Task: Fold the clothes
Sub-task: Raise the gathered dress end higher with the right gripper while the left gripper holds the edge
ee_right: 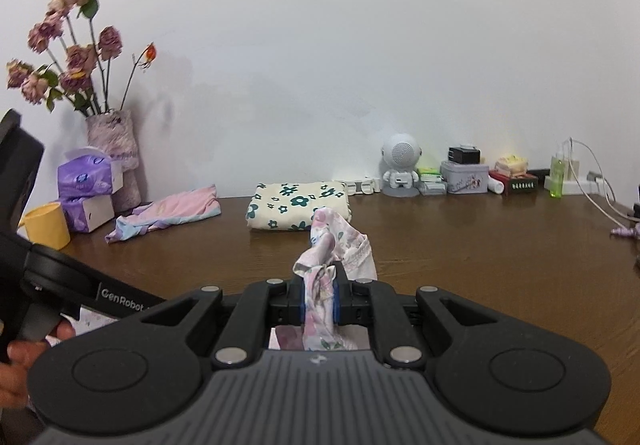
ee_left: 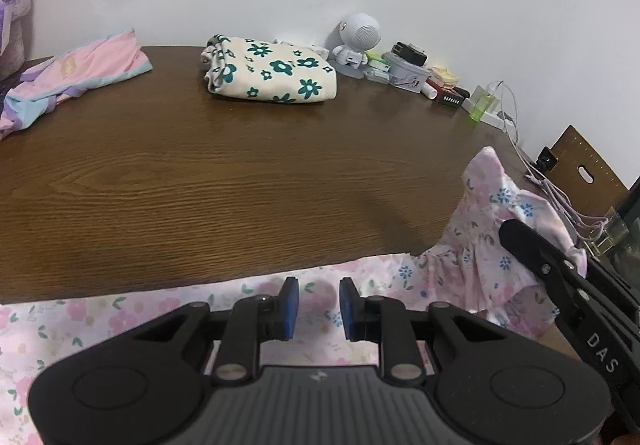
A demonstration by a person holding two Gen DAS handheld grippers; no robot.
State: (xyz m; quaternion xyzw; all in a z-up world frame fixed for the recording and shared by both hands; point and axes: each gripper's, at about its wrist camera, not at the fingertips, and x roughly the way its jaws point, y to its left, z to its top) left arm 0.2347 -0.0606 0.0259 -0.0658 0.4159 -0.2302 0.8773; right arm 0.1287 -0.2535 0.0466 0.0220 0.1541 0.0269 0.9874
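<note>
A dark wood-grain counter is set against a plain white wall. A folded cream garment with teal flowers and a crumpled pink garment are seen along its far side, near a white robot-shaped speaker.

Only in the right wrist view are a vase of dried roses, purple tissue packs, a yellow cup and a hand on a black handle shown. Only in the left wrist view is the pink floral garment seen spread over the counter's near edge.

The right hand-held gripper is clamped on a bunch of that floral fabric and held nearly level. The left hand-held gripper is tilted downward over the fabric, its blue pads slightly apart with nothing pinched between them.
</note>
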